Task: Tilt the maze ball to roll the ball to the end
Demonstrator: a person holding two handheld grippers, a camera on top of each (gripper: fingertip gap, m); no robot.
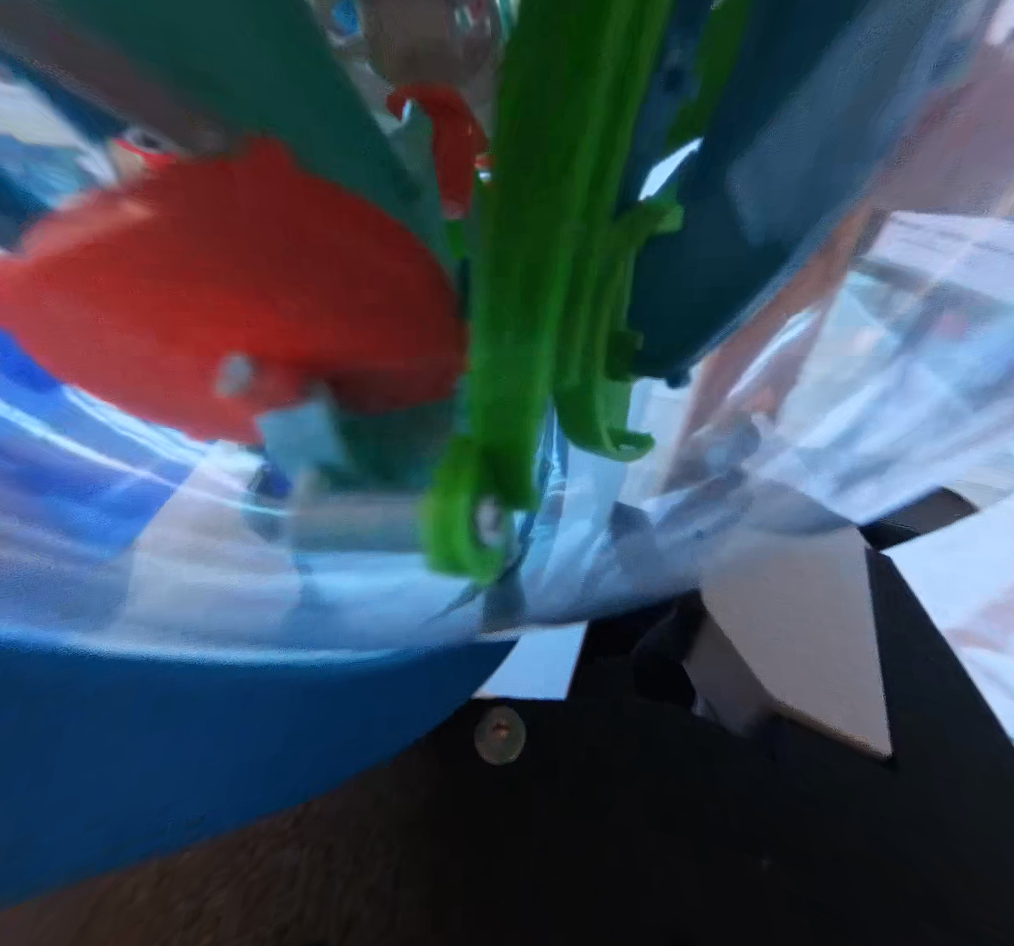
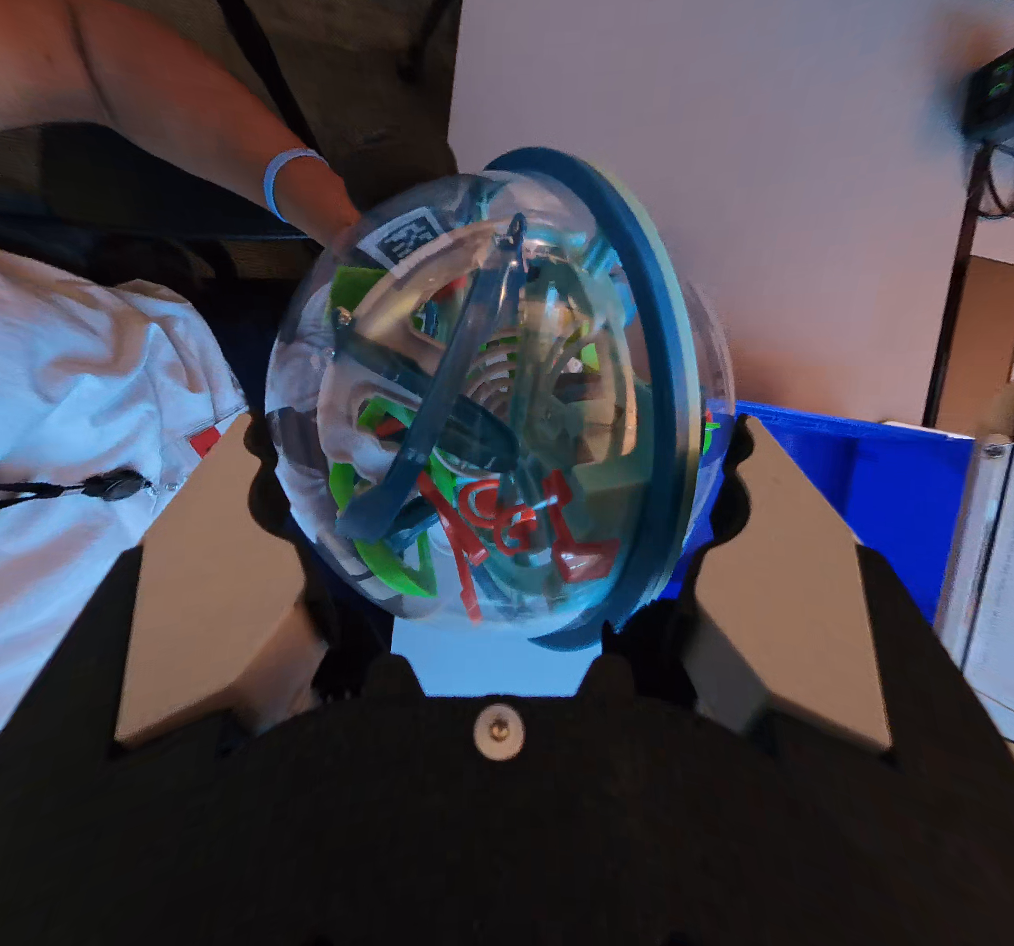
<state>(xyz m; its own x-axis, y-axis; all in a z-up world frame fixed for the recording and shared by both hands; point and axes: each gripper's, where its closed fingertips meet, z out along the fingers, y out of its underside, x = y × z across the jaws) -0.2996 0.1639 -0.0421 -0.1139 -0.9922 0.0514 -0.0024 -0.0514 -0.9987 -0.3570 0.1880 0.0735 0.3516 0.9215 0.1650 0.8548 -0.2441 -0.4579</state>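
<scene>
The maze ball (image 2: 494, 371) is a clear sphere with a dark blue rim (image 2: 653, 371) and green, red and blue tracks inside. My right gripper (image 2: 499, 426) is shut on it, one finger on each side, holding it off the surface with the rim tilted. In the left wrist view the maze ball (image 1: 329, 563) fills the blurred frame, pressed close to the camera. My left gripper (image 1: 505, 618) grips it from the far side. One of its fingers (image 1: 795, 645) touches the shell; the other is hidden behind the blue rim (image 1: 219, 727). I cannot pick out the small ball for sure.
A person in a white shirt (image 2: 82, 398) is at the left, with a forearm and wristband (image 2: 291, 179) reaching behind the sphere. A blue bin (image 2: 850, 508) stands at the right. A pale surface (image 2: 713, 151) lies beyond, with a black device (image 2: 993, 91) at its edge.
</scene>
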